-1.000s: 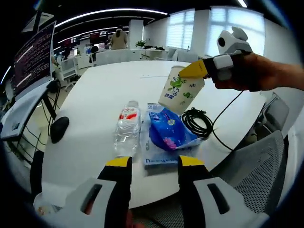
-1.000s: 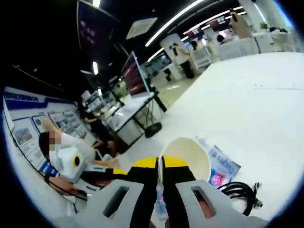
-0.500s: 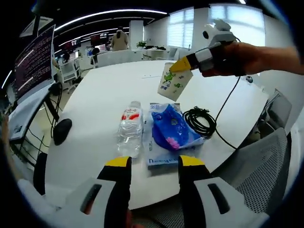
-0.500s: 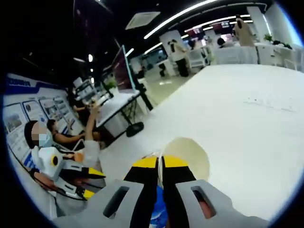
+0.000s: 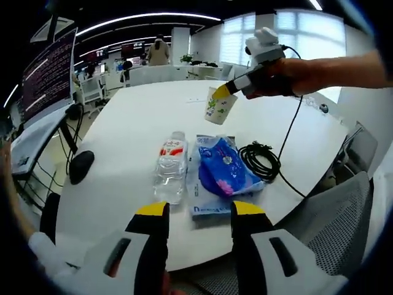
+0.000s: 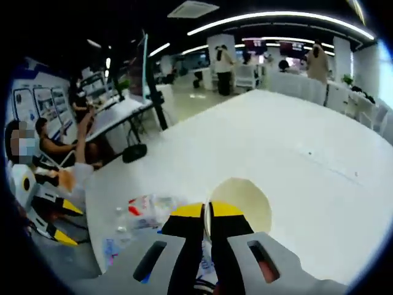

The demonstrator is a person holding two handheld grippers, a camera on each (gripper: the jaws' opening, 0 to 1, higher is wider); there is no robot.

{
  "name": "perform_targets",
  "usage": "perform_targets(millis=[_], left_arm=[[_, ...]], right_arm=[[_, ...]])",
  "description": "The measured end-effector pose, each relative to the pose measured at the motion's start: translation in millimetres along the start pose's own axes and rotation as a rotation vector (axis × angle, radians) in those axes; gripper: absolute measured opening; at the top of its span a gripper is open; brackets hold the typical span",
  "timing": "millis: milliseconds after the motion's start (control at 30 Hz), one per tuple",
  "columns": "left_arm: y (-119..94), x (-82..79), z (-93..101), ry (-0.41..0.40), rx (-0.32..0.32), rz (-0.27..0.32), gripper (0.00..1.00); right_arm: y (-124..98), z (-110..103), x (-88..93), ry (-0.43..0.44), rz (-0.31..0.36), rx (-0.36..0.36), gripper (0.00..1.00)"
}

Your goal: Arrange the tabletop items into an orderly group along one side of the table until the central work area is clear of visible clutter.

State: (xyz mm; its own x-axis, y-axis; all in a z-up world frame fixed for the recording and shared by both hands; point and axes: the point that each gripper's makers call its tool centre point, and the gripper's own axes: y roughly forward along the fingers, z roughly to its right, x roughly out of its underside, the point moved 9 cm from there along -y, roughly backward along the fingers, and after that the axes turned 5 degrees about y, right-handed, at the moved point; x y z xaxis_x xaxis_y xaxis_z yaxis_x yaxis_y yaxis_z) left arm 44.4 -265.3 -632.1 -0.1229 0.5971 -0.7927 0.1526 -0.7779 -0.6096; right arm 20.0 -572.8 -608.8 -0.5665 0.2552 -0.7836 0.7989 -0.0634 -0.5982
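Observation:
A paper cup (image 5: 220, 106) with green print hangs tilted above the far middle of the white table (image 5: 135, 117), and my right gripper (image 5: 228, 88) is shut on its rim. The right gripper view looks down into the cup (image 6: 244, 200), with the jaws (image 6: 207, 212) pinched together on its near wall. My left gripper (image 5: 200, 210) stands open over the near table edge with nothing between its fingers. Just beyond it lie a clear water bottle (image 5: 171, 169) with a red label, a blue packet (image 5: 222, 172) and a coiled black cable (image 5: 261, 161). The bottle (image 6: 147, 212) also lies below the cup.
A black mouse (image 5: 80, 166) sits near the table's left edge, beside a monitor (image 5: 46, 74) on an arm. A grey mesh chair (image 5: 334, 230) stands at the near right. The left gripper (image 6: 58, 221) shows at the left. People stand at far desks.
My right gripper has carried the cup farther away over the table, and it looks smaller in the left gripper view. The right gripper view has swung round. The left gripper stays put.

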Motion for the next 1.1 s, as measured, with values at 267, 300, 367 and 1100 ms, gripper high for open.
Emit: perform_targets(millis=[267,300,367,1100], left_arm=[[0.4,0.2,0.1,0.007,-0.003,-0.006,0.38],[0.4,0.2,-0.2,0.004,-0.004,-0.005,0.38],[0.2,0.2,-0.5,0.0,-0.007,-0.005,0.38],[0.9,0.9,-0.7,-0.002,-0.005,-0.009,0.37]], right_arm=[[17.0,0.9,15.7,-0.122,-0.094,0.031,0.0],[18.5,0.7,17.8,-0.124,-0.096,0.029,0.0],[21.0,0.2,22.8,-0.125,-0.106,0.028,0.0],[18.5,-3.8,36.0,-0.127,-0.115,0.006,0.16]])
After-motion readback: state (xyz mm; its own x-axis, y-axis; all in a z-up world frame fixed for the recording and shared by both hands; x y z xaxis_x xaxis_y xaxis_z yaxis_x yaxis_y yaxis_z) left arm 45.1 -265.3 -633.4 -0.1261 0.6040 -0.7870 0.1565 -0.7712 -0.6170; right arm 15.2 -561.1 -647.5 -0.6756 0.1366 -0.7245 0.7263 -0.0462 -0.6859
